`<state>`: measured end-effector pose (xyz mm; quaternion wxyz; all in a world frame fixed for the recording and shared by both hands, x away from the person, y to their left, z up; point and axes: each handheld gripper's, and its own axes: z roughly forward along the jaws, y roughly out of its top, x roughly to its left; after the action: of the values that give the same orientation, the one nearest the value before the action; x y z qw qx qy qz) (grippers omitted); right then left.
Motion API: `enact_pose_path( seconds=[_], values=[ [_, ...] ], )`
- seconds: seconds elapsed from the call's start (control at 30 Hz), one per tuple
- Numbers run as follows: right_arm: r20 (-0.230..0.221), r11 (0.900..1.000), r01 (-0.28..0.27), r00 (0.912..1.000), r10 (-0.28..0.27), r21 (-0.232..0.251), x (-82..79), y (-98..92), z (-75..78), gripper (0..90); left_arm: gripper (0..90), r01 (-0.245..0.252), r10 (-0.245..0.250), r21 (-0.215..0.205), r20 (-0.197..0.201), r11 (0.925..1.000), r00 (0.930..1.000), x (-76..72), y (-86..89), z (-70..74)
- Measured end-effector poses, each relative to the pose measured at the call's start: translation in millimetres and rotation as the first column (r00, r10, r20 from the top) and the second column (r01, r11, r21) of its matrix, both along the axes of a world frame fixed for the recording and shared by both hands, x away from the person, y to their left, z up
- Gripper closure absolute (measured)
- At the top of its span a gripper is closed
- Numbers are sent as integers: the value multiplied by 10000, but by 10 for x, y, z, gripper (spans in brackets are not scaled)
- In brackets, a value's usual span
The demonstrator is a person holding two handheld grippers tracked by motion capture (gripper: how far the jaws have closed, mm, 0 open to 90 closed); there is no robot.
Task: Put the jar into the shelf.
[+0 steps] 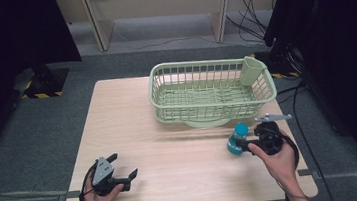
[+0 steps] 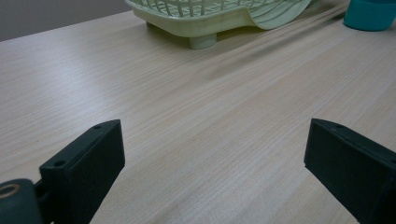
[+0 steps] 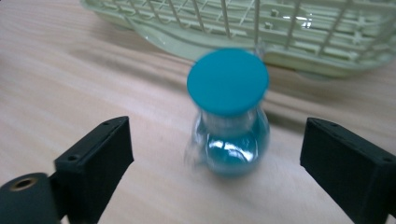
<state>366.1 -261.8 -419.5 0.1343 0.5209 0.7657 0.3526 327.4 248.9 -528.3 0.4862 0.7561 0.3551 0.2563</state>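
high view: the right gripper [image 1: 239, 146] is sitting near the right end of the surface [image 1: 172, 156], pointing at a small teal bottle [image 1: 237, 140] just off its tips. The green basket [image 1: 211, 88] is standing right behind the bottle. The left gripper [image 1: 124, 174] is resting way over on the other side, well apart from all of it.

left gripper view: jaws are standing wide apart with nothing between them, just bare wood. The basket's foot [image 2: 202, 42] is far ahead of it, and a bit of the bottle [image 2: 369, 14] is peeking in at the top right corner.

right gripper view: jaws are spread wide, and the bottle [image 3: 229, 112] is standing upright between them and a little ahead. The pads aren't touching it, so it's not gripped yet. It's looking a bit blurry, tbh.

what could go wrong: I'm guessing that narrow neck with the wide cap makes it tippy. If one jaw is hitting first, it's probably knocking the bottle over or shoving it into the basket wall. Clamping on the round belly could squirt it out too.

room to move: lots of open surface to the left of the right gripper; the basket is blocking ahead, and the surface's right edge is close behind the hand [image 1: 278, 158].
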Motion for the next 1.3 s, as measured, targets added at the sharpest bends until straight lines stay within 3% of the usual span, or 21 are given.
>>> enact_pose_path(
  seconds=[0.07, 0.1, 0.23, 0.4, 0.63, 0.8, 1.3],
  values=[
    [22, 9999, -99, 9999, 99, -94, -87, -53, -4, 71, 47, -16, 16, -10, 5, 10000, 10000, -1, 2, 0],
    [-7, 9998, -122, 9999, 122, -179, -269, -160, -26, 65, 47, -17, 17, -18, -10, 10000, 10000, 1, 3, 0],
    [-36, 9988, 44, 10000, -46, -489, -590, -316, -93, 64, 46, -19, 19, 8, 2, 10000, 10000, 0, 0, 0],
    [145, 9975, 53, 9999, -42, -708, -756, -328, -103, 67, 46, -21, 21, 35, 1, 10000, 10000, 0, -3, 0],
    [546, 9964, -109, 9984, 155, -841, -680, -213, 6, 86, 46, -27, 27, 6, 16, 10000, 10000, -2, 0, 0],
    [719, 9958, -67, 9973, 133, -911, -508, -146, 92, 114, 46, -19, 19, -1, 10, 10000, 10000, -2, 1, 0],
    [494, 9948, -163, 9986, 213, -1009, -60, 20, 146, 190, 47, -15, 15, -4, 20, 10000, 10000, -2, 0, 0]
  ],
)
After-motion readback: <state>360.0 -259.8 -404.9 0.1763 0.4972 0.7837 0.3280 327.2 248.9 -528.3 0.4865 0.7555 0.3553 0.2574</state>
